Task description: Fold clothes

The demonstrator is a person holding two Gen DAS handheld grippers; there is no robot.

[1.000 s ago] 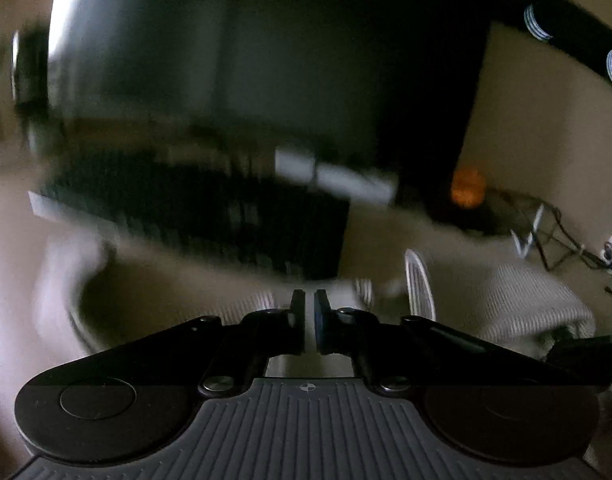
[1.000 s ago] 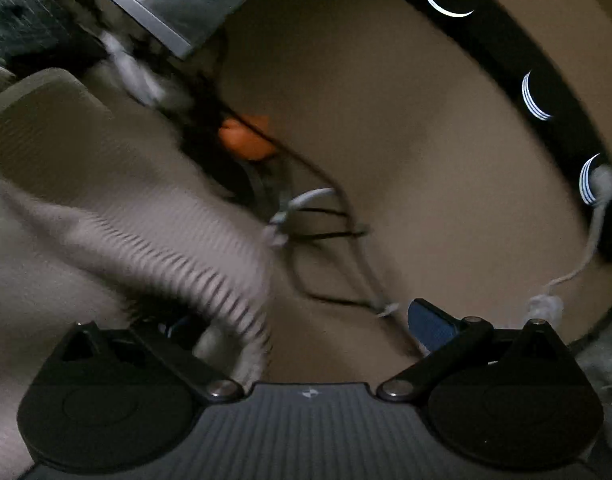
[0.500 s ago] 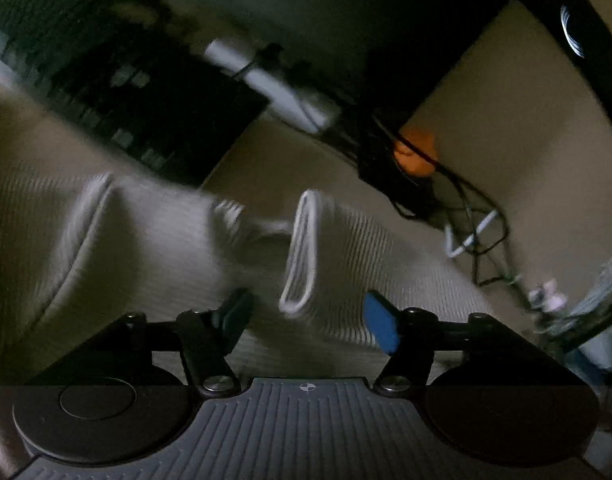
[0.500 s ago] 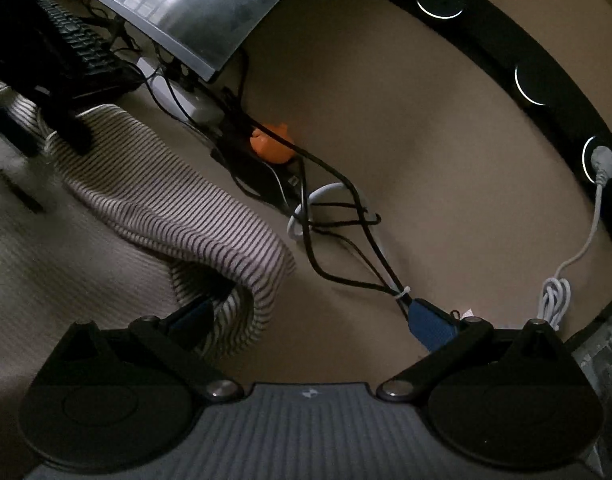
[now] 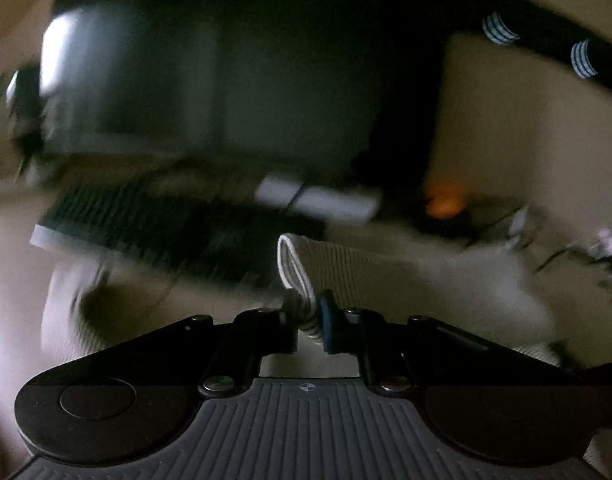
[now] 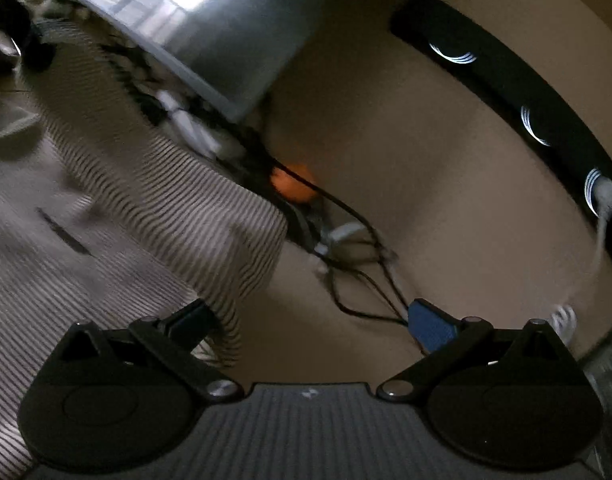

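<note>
Left gripper (image 5: 308,311) pinching the white-edged cuff (image 5: 291,266) of the striped garment (image 5: 390,280), fingers (image 5: 326,314) closed on the fabric with the cuff standing up just above them. Garment lying on the tan desk (image 5: 506,128), trailing off to the right of the left gripper in the left wrist view, much of it blurred. Sitting behind it, a dark keyboard (image 5: 153,220) and, further back, a dark monitor (image 5: 209,80), both smeared by motion. Glowing faintly at the right, a small orange object (image 5: 444,202), too blurred to name. Showing just beside the keyboard, a pale box-like item (image 5: 318,198).

Right gripper (image 6: 310,320) hanging with fingers spread wide apart, gripping nothing; its left finger (image 6: 187,320) touching or just over the folded edge of the striped garment (image 6: 165,200), its blue-padded right finger (image 6: 430,326) over bare desk (image 6: 406,160). Garment filling the left half of the right wrist view, one folded flap lying over the flatter layer beneath. Tangling just beyond the flap's corner, black and white cables (image 6: 358,256), running past the orange object (image 6: 293,184). Stretching along the far right, a black power strip (image 6: 506,92) with ring-lit sockets, a white plug (image 6: 606,196) seated in the nearest one. Tilting across the top, the monitor (image 6: 233,28) with a bright patch on its screen.
</note>
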